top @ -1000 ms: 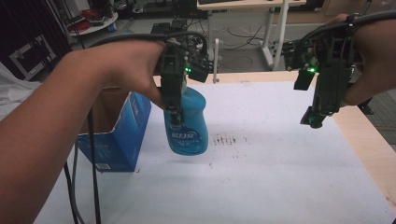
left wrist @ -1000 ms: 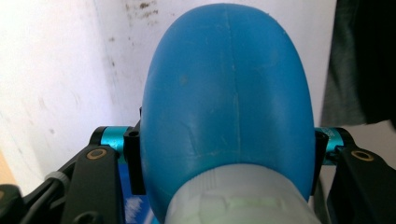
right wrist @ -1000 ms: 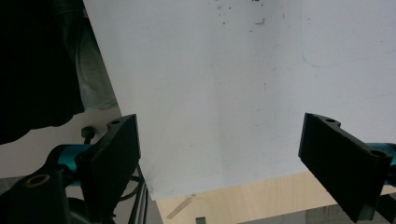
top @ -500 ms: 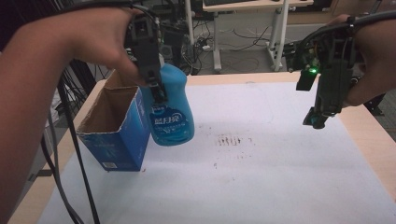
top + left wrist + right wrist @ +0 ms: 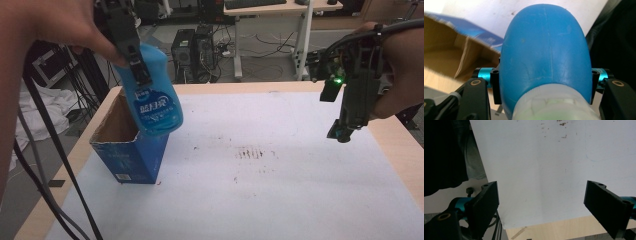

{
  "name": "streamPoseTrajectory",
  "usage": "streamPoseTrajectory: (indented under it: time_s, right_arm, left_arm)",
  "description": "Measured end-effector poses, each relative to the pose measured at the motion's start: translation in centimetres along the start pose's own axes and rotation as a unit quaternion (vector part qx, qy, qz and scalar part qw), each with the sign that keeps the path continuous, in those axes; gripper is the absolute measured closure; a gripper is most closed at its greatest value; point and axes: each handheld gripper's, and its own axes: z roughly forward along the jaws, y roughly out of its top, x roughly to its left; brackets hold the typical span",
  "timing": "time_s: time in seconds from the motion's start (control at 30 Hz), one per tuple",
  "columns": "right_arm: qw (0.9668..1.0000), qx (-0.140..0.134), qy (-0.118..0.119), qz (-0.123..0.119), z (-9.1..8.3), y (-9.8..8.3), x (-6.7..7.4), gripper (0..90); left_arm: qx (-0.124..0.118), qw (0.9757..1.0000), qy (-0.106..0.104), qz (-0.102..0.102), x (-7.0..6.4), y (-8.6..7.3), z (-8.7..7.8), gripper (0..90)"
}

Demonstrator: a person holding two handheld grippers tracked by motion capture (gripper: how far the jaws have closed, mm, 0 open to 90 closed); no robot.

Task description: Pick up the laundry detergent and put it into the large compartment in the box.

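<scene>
1 white table sheet (image 5: 280, 200), brown-specked; left gripper (image 5: 131, 52) clamping blue bottle (image 5: 155, 102); right gripper (image 5: 541, 202) wide, empty.

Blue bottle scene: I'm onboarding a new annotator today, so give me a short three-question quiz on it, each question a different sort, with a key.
1. True or false: the left gripper is shut on the blue bottle.
2. Multiple choice: the open cardboard box stands
A. at the table's far right corner
B. near the table's left edge, under the bottle's lower end
C. on the floor
3. Fill in: the right gripper has its jaws ____ and holds nothing; it hangs over the white table cover.

Key
1. True: in the left gripper view both jaws press the bottle's sides.
2. B
3. open
</scene>
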Motion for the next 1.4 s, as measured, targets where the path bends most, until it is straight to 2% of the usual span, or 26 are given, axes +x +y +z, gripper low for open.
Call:
streamPoseTrajectory:
  time_s: [0.03,0.1,0.23,0.33,0.37,0.5,0.7,0.77,0.97,1.17,1.33,1.4]
  right_arm:
    - [1.0000,0.000,0.000,0.000,0.0,0.0,0.0,11.9]
    - [1.0000,0.000,0.001,0.002,0.0,0.0,-0.1,12.0]
    - [1.0000,0.000,0.001,0.006,0.1,0.1,-0.2,12.0]
    - [1.0000,0.002,0.003,0.004,0.2,0.2,-0.3,12.0]
    - [1.0000,0.001,0.002,0.005,0.2,0.3,-0.3,11.9]
    - [1.0000,0.003,0.004,0.005,0.4,0.5,-0.4,11.9]
    - [1.0000,0.003,0.006,0.007,0.4,0.8,-0.5,12.0]
    - [1.0000,0.004,0.006,0.005,0.5,0.8,-0.5,12.0]
    - [0.9999,0.008,0.007,0.003,0.7,1.1,-0.5,11.9]
    - [0.9999,0.010,0.007,0.001,0.7,1.1,-0.5,11.9]
    - [0.9999,0.011,0.008,0.004,0.7,1.0,-0.5,12.0]
    - [0.9999,0.010,0.007,0.005,0.7,1.0,-0.5,11.9]
  left_arm:
    - [0.000,1.0000,0.000,0.000,0.0,0.0,0.0,38.6]
    - [-0.005,0.9994,0.001,-0.034,1.0,-1.1,-0.8,38.6]
    - [-0.001,0.9980,0.003,-0.064,2.1,-2.3,-1.2,38.6]
    - [0.002,0.9969,0.007,-0.078,3.0,-3.1,-1.4,38.6]
    - [0.005,0.9971,0.010,-0.076,3.2,-3.3,-1.4,38.6]
    - [0.005,0.9959,0.012,-0.089,4.1,-4.2,-1.3,38.7]
    - [0.027,0.9942,0.028,-0.100,4.7,-4.4,-0.4,38.6]
    - [0.035,0.9937,0.032,-0.101,4.9,-4.4,0.2,38.7]
    - [0.056,0.9942,0.033,-0.085,5.5,-4.0,2.6,38.7]
    - [0.056,0.9949,0.019,-0.082,6.3,-4.2,5.3,38.7]
    - [0.060,0.9958,0.016,-0.067,6.8,-4.3,7.5,38.7]
    - [0.060,0.9958,0.014,-0.068,6.9,-4.3,8.5,38.7]
